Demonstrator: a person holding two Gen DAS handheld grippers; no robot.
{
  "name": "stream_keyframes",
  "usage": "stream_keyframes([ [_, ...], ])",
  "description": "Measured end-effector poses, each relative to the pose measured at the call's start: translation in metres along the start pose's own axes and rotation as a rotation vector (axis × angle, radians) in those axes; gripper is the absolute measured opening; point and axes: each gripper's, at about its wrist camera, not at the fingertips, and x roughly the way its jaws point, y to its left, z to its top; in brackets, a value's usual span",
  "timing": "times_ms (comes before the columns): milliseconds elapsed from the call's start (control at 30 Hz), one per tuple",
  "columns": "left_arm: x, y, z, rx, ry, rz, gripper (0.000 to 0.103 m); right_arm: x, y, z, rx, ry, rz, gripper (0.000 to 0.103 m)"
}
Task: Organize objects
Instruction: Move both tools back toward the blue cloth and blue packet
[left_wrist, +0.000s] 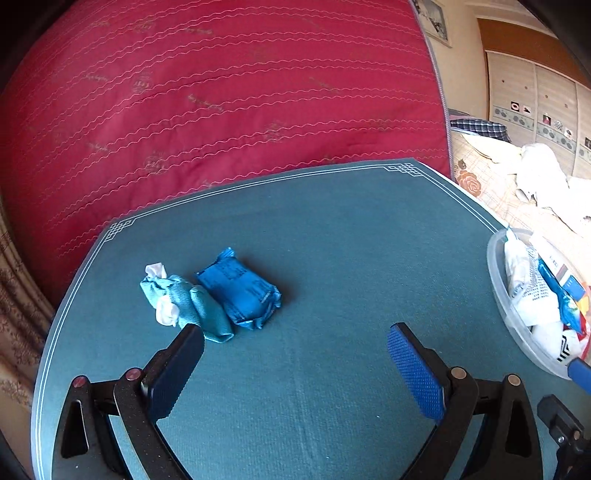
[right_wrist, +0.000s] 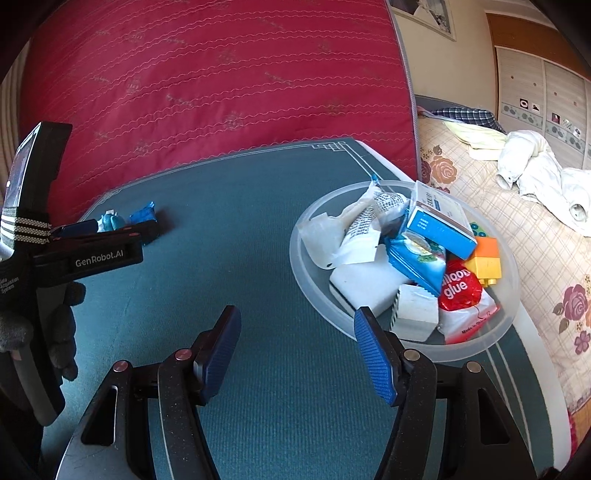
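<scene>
Two items remain loose on the teal table mat (left_wrist: 332, 229): a dark blue wrapped packet (left_wrist: 240, 291) and, touching it on its left, a light teal cloth bundle (left_wrist: 192, 302) with white material showing at its ends. The left gripper (left_wrist: 295, 339) hovers near them with its jaws spread wide and nothing between them; its left finger overlaps the near edge of the teal bundle in the view, though contact cannot be confirmed. The right gripper (right_wrist: 297, 325) is likewise spread and empty, positioned just beside the translucent plastic bowl (right_wrist: 317, 295) at the mat's right edge. The bowl already holds a blue-and-white box (right_wrist: 439, 225), a red balloon glue packet (right_wrist: 458, 286), an orange toy block (right_wrist: 485, 260), white wrappers and other small goods. In the inspector's judgement, collection into the bowl is well advanced, and the step in hand is the left gripper's approach to the remaining pair. The next move calls for centring on one item, probably the nearer teal bundle, and closing without dragging its neighbour.
</scene>
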Motion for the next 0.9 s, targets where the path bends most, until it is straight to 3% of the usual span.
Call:
stream_keyframes([
  [500, 0.034, 0.072, 0.015, -0.209, 0.039, 0.129, 0.101, 0.013, 0.023, -0.006, -0.02, 0.047, 0.03, 0.065],
  [900, 0.065, 0.104, 0.007, -0.304, 0.107, 0.151, 0.101, 0.025, 0.033, -0.007, -0.035, 0.084, 0.03, 0.065],
])
